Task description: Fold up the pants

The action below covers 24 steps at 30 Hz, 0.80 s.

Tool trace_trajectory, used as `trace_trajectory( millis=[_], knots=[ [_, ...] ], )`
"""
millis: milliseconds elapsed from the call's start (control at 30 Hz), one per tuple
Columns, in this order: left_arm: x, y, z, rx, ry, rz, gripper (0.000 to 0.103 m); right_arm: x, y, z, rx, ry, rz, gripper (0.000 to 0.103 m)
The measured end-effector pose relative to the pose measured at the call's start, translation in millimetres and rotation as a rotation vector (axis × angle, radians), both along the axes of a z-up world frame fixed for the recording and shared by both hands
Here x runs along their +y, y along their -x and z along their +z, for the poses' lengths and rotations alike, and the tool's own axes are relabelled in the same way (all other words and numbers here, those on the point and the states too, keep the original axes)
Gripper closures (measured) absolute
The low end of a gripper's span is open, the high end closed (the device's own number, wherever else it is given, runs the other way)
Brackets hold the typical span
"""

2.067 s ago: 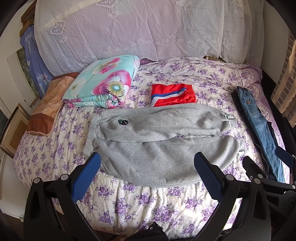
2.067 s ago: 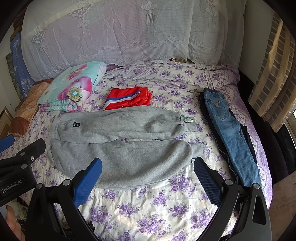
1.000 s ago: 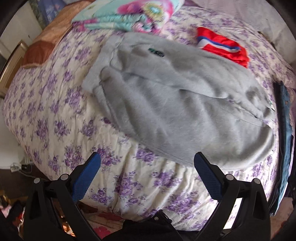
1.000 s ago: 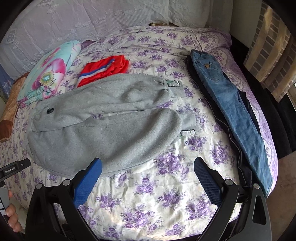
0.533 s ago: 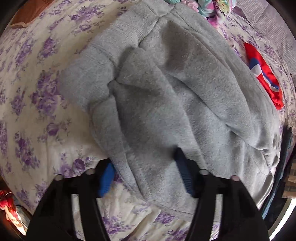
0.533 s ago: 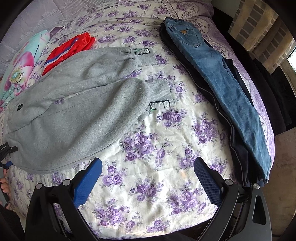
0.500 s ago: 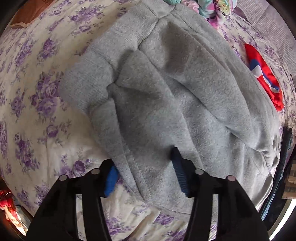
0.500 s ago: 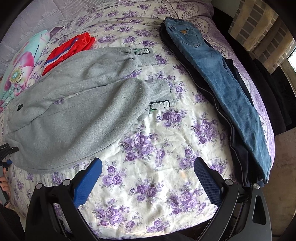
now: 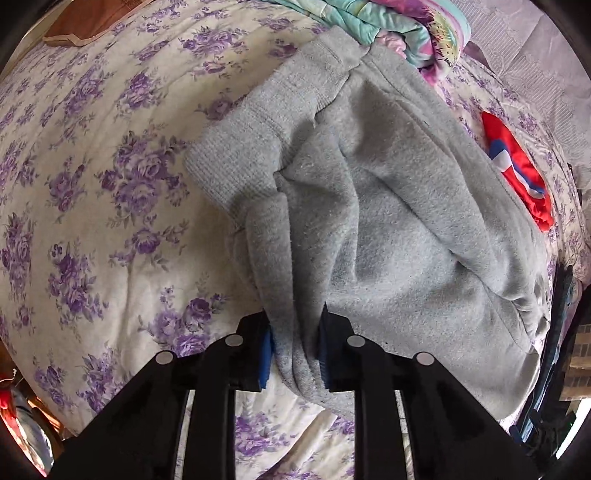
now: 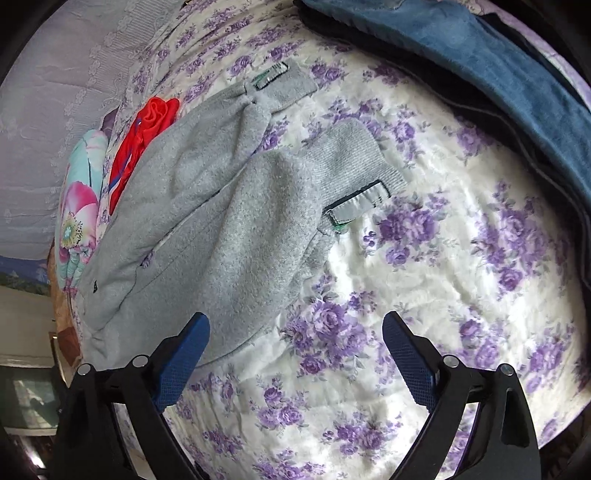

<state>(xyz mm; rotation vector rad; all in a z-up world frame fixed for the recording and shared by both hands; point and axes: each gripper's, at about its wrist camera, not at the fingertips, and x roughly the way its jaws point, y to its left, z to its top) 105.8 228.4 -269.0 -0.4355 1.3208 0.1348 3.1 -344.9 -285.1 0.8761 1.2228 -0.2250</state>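
Grey fleece sweatpants [image 9: 399, 229] lie spread on a bed with a purple-flowered sheet [image 9: 92, 206]. My left gripper [image 9: 294, 350] is shut on a bunched fold of the near edge of the pants, close to the ribbed waistband [image 9: 251, 147]. In the right wrist view the pants [image 10: 229, 221] stretch away to the upper left, their two ribbed leg cuffs [image 10: 354, 155] nearest me. My right gripper [image 10: 295, 354] is open and empty, low over the sheet just short of the near cuff, its left finger [image 10: 184, 354] beside the edge of the near leg.
A folded red garment [image 9: 517, 173] and a floral folded quilt [image 9: 399, 22] lie beyond the pants. Blue jeans [image 10: 498, 66] on dark cloth lie along the bed's right side. A brown pillow [image 9: 88, 18] lies at the far left corner.
My left gripper has closed fully on the edge of the pants and bunched the cloth. My right gripper has dropped close toward the leg cuffs, still open.
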Motion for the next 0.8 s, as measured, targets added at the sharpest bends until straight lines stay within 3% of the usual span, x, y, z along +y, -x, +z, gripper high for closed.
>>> trace_trajectory(
  millis=[133,167,200,233,367,600,700,800],
  knots=[
    [-4.6,-7.2,-3.7,0.015,-0.015,-0.02,0.083,-8.2,-21.0,-30.3,-0.005,-0.068,-0.071,0.032],
    [-4.2,-8.6,-6.4,0.025,-0.017,-0.024,0.082,-8.4,-23.3,-27.6,-0.027,-0.055,-0.084,0.05],
    [-4.7,-10.5,-9.4,0.032,-0.015,-0.022,0.082,-7.8,-27.4,-26.7,-0.039,-0.063,-0.069,0.077],
    [-5.4,-13.2,-11.2,0.036,-0.011,-0.015,0.082,-7.8,-29.0,-26.5,-0.038,-0.082,-0.071,0.089],
    [-3.7,-11.8,-2.2,0.007,0.021,0.023,0.085,-2.0,-20.9,4.2,-0.032,-0.014,-0.063,0.091],
    [8.0,39.7,33.6,-0.049,0.023,0.027,0.087,7.6,28.3,40.7,0.022,0.033,0.007,0.091],
    [15.7,61.7,33.9,-0.033,0.043,0.03,0.087,10.6,49.4,26.2,0.06,0.052,0.026,0.091],
    [12.1,62.8,2.3,0.052,-0.004,-0.001,0.082,14.3,52.1,-14.9,0.121,0.081,0.044,0.082]
  ],
)
